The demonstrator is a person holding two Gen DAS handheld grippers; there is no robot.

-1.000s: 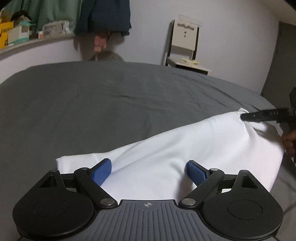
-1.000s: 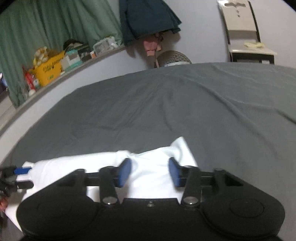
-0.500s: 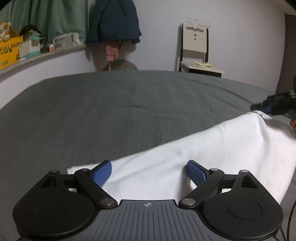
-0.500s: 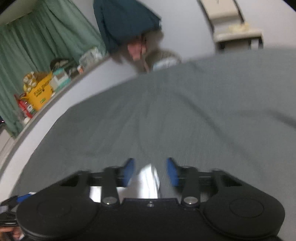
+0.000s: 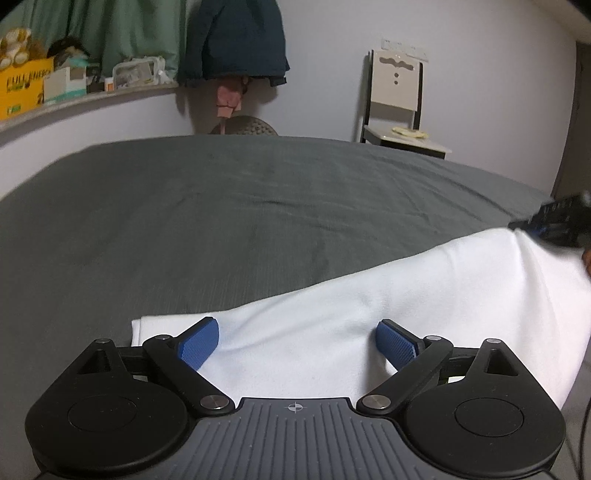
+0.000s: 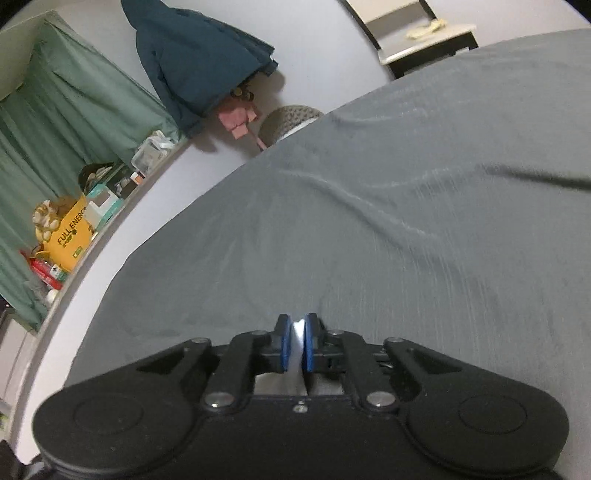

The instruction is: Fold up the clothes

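Left gripper [image 5: 297,341]: jaws wide apart, the 2 blue pads [image 5: 197,345] standing on either side of a stretch of white garment [image 5: 406,295] without pressing on it. The cloth lies beneath and between them.

White garment: spread on the dark grey bedcover [image 5: 221,214], near edge of the bed. In the left wrist view its left end lies flat, with a squared corner just left of the left pad. From there the upper edge climbs to the right, and the right end is lifted clear of the bedcover into a peak.

Right gripper [image 6: 296,341]: clamped on the garment. In the right wrist view a narrow strip of white cloth shows between the 2 blue pads, which press on it from both sides; its jaws have just been opening slightly, with the cloth held between them. In the left wrist view this gripper shows at the far right edge as a dark, blurred shape at the raised peak of cloth. Part of a hand [image 5: 586,260] shows just below it.

Surroundings, left to right in the left wrist view: yellow carton [image 5: 22,86] on a ledge, green curtain [image 5: 110,33], dark blue jacket [image 5: 236,37] hanging on the wall, cream chair [image 5: 397,92] beyond the bed.
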